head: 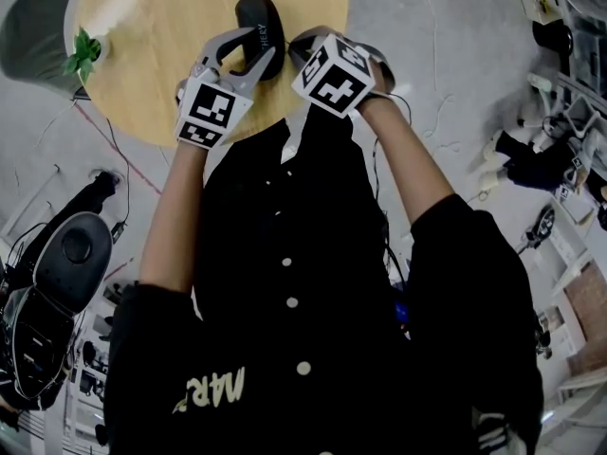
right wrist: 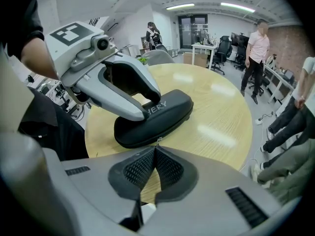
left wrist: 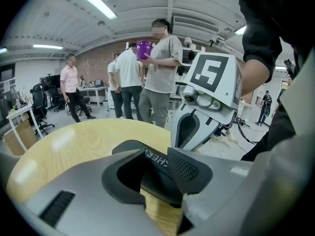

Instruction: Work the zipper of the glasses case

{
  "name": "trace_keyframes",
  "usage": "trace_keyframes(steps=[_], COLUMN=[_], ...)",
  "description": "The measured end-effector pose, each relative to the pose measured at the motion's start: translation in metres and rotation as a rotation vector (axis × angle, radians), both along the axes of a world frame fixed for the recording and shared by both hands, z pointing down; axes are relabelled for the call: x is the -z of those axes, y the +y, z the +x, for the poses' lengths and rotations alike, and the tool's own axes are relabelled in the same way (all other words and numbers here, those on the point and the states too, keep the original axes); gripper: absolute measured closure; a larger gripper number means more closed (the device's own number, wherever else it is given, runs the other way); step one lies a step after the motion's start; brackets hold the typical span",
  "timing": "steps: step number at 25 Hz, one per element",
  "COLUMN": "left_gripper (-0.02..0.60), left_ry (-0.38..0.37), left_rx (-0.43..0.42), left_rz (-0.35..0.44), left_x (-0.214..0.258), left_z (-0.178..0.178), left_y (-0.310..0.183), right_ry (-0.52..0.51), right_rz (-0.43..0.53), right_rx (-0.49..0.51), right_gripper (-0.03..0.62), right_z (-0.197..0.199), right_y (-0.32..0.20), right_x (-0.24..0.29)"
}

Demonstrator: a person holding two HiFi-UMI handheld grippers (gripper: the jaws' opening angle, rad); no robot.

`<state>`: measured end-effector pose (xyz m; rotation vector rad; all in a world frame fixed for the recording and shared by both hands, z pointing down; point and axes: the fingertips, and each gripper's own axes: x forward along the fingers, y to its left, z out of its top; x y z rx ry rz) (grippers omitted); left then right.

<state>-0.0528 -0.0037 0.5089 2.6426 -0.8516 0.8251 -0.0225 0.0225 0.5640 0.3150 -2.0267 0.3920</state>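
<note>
Glasses case [head: 258, 15], black and oblong, lies flat on the round wooden table [head: 161, 36], near the edge closest to the person, its long axis running away from the body. Both hands are right at it, one on each side of its near half. The left gripper [left wrist: 153, 173] comes in from the left and straddles the case crosswise, one jaw over the top and the other against its side, so the case sits clamped between them and is pinned to the table. The right gripper [right wrist: 156, 149] points steeply down at the seam on the case's right flank, and its jaws are pressed fully together; a small bright tab at their tips looks like the zipper pull [right wrist: 157, 140], pinched there, though it is tiny and hard to be sure of. Judging by this, the coming move is a drag of the right hand along the seam, following the case's length and round its end, while the left hand holds it steady.
</note>
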Motion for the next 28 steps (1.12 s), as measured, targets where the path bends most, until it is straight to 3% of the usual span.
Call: trace_keyframes(steps=[15,28], left_gripper=[0.443,0.443], left_ry=[0.004,0.007], left_rx=[-0.009,-0.021], left_rz=[-0.008,-0.004], left_x=[-0.001,0.000], left_z=[0.000,0.002], left_y=[-0.010,-0.009], right_ry=[-0.033,-0.041], right_rz=[-0.076,-0.070], right_rx=[-0.056,-0.104], right_gripper=[0.589,0.591], right_z=[-0.004,-0.005], right_y=[0.025,0.037], right_x=[-0.004,0.000])
